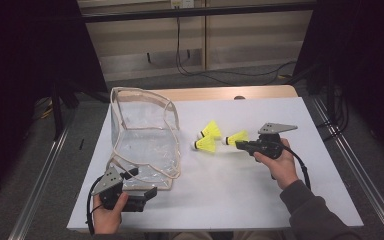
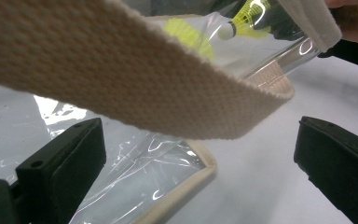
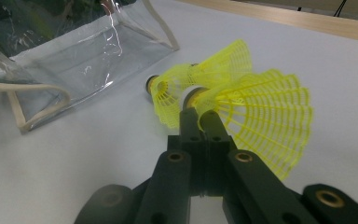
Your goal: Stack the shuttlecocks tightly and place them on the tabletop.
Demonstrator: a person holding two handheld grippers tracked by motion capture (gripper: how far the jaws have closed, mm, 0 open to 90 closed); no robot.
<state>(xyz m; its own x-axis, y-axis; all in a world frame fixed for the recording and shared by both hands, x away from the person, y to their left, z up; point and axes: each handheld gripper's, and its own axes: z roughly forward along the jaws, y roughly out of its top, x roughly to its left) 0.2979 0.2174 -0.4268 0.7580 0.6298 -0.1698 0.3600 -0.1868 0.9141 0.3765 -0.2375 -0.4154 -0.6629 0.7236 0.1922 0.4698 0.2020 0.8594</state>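
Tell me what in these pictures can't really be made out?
- Right gripper: whether its fingers pinch the nearest shuttlecock or only touch it; its yellow skirt hides the contact.
- Clear bag: the high view is too small to show anything inside.
- Left gripper: the bag's woven strap blocks what lies ahead.

No text, label, brand, number or sign can be read in any of the views. The clear plastic bag with beige woven trim (image 1: 142, 135), the yellow mesh-skirted shuttlecocks (image 1: 211, 131) lying at its 3 o'clock, and the white table sheet (image 1: 230, 190) all carry plain, unprinted surfaces. The grey three-cornered plates and black jaws of the two grippers likewise bear no legible marking.
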